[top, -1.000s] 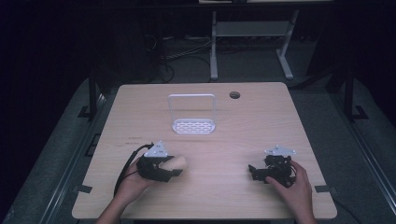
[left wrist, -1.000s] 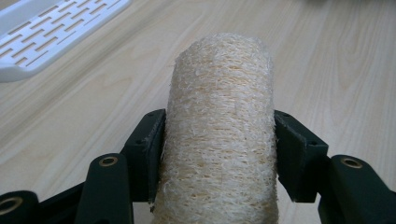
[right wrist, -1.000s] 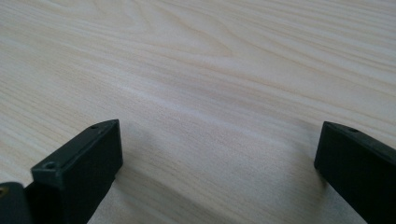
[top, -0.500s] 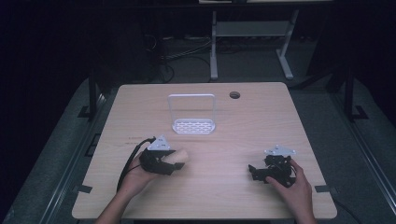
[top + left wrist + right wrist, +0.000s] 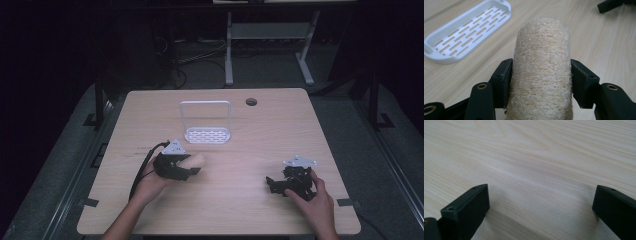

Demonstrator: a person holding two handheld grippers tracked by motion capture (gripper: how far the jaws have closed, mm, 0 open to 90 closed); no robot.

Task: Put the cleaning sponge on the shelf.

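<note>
A beige loofah roll (image 5: 541, 65) sits between the jaws of my left gripper (image 5: 541, 82), which is shut on it just above the table. From above, the loofah roll (image 5: 196, 159) pokes out of my left gripper (image 5: 192, 167) toward the right, a short way in front of the white slotted tray (image 5: 207, 135). That tray (image 5: 466, 32) lies up and to the left in the left gripper view. My right gripper (image 5: 272, 184) rests low at the table's right front, open, with bare wood between the jaws of the right gripper (image 5: 541, 205).
The white tray has a tall wire handle (image 5: 205, 103) standing over its back edge. A round cable hole (image 5: 251, 102) lies at the table's far side. A black cable (image 5: 145, 165) trails left from my left gripper. Dark floor and a desk frame (image 5: 265, 35) lie beyond.
My left gripper has carried the loofah roll a little farther from the person, toward the white tray. The right hand has stayed where it was.
</note>
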